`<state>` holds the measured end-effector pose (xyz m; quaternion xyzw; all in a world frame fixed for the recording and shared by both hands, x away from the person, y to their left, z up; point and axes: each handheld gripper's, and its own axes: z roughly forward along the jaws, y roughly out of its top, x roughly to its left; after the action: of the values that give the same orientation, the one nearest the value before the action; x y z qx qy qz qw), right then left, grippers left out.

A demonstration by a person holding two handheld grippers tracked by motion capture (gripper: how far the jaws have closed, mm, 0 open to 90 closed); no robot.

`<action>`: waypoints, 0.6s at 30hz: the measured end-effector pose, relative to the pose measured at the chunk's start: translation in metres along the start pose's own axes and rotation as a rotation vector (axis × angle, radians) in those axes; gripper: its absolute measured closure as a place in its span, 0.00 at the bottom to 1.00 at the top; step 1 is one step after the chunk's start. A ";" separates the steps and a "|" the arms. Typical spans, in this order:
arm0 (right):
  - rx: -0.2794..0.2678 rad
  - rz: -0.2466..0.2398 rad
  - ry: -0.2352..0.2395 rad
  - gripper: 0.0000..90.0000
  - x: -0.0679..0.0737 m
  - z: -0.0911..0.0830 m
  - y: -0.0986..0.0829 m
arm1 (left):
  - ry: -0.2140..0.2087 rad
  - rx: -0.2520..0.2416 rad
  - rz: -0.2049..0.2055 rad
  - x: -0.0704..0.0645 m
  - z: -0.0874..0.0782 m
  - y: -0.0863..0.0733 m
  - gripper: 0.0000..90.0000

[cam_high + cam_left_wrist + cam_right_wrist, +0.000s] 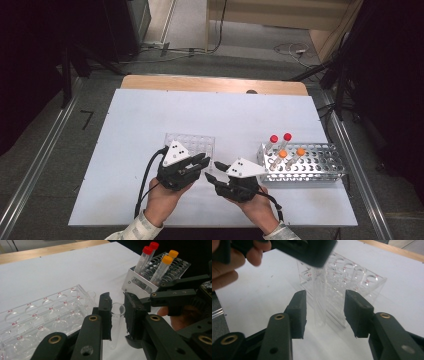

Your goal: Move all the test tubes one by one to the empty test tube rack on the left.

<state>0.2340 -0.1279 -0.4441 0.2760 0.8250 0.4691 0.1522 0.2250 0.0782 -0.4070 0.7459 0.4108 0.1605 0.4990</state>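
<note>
White table [150, 115], clear tube [116, 322] in left tool [117, 315]

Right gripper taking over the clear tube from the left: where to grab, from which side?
Grip the clear tube on its bare lower body, below the left gripper, which clamps it near the open rim. It hangs upright, so come in level from the side away from the clear rack. The right gripper stands open and already straddles that stretch.
</note>
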 end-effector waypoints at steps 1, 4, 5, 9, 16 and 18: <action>0.003 0.000 -0.001 0.54 -0.001 -0.002 -0.002 | 0.003 -0.001 0.000 0.001 -0.001 0.001 0.85; 0.012 0.000 -0.009 0.50 -0.005 -0.010 -0.007 | 0.006 -0.012 -0.004 0.002 -0.003 0.004 0.85; 0.016 0.002 -0.012 0.48 -0.006 -0.012 -0.009 | 0.007 -0.015 -0.005 0.003 -0.004 0.005 0.85; 0.033 0.000 -0.025 0.45 -0.009 -0.021 -0.017 | 0.016 -0.027 -0.005 0.006 -0.008 0.010 0.85; 0.050 0.021 -0.027 0.33 -0.012 -0.031 -0.026 | 0.045 -0.067 -0.006 0.012 -0.016 0.026 0.85; 0.054 0.032 -0.029 0.32 -0.014 -0.032 -0.028 | 0.057 -0.070 -0.006 0.014 -0.017 0.030 0.85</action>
<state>0.2204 -0.1696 -0.4515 0.2998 0.8305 0.4453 0.1490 0.2363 0.0942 -0.3755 0.7221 0.4211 0.1943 0.5134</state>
